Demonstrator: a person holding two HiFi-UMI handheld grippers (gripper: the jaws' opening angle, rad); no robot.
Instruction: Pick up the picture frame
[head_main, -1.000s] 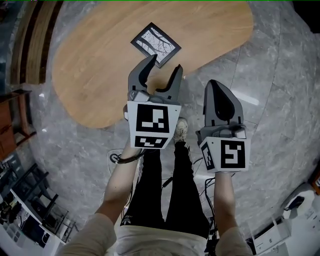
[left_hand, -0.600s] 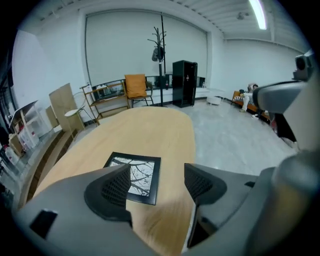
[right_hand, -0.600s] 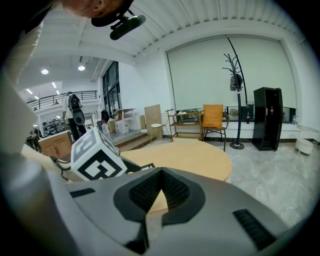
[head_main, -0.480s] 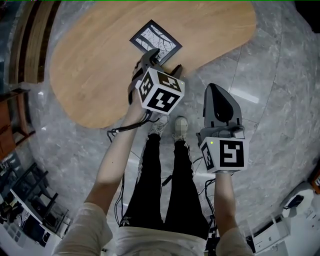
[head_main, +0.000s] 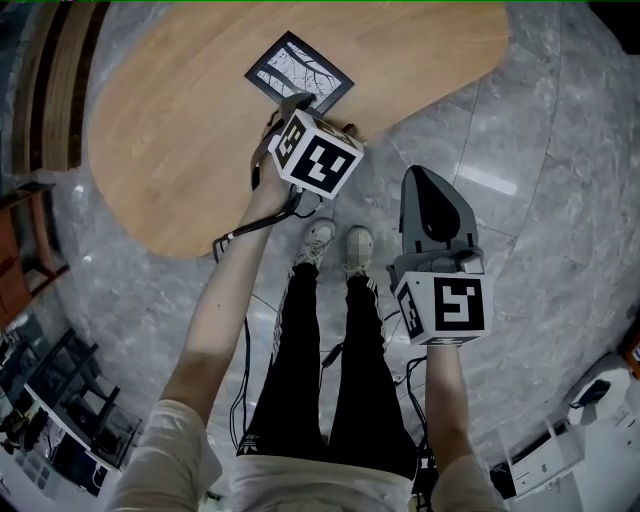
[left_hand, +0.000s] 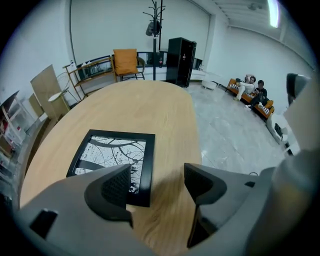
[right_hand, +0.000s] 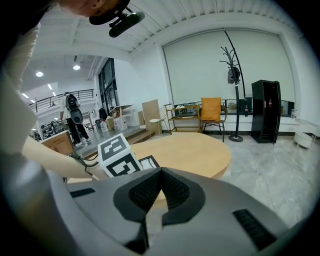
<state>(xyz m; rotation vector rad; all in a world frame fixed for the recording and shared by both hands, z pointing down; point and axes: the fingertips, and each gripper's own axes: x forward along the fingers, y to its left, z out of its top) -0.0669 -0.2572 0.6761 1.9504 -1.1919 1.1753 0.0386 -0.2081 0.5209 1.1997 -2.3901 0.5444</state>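
Two jaws of the left tool (left_hand: 159, 185) stand wide apart, having just been opening, and they grip nothing. In the left gripper view the gap between them shows mostly bare wood. The right-hand rail and near corner of the picture frame (left_hand: 112, 155) sit just inside the left jaw. The frame lies flat on the oval tabletop (left_hand: 150, 105), near the edge closest to me, black border up and print showing. I cannot tell whether the jaw tips touch anything yet; I judge they hang just above it.

To do this step well, I would shift the left tool slightly toward the frame so the rail sits squarely between the pads, not under one jaw. A flat frame offers little to bite on, so I would bring one jaw down outside the rail and the other onto the glass side. I would close slowly and watch that the frame does not skate across the smooth wood. Lifting by one corner may let it swing, so a firm, centred pinch on the rail matters.

My left forearm (head_main: 225, 300) reaches forward over the tabletop edge, and that tool tips steeply down with its marker cube (head_main: 315, 152) uppermost. The right tool (right_hand: 161, 187) is closed on nothing, pads pressed together. It sits back near my body above the grey floor (head_main: 520, 150), well apart from the frame, on a bent right forearm (head_main: 440, 400).
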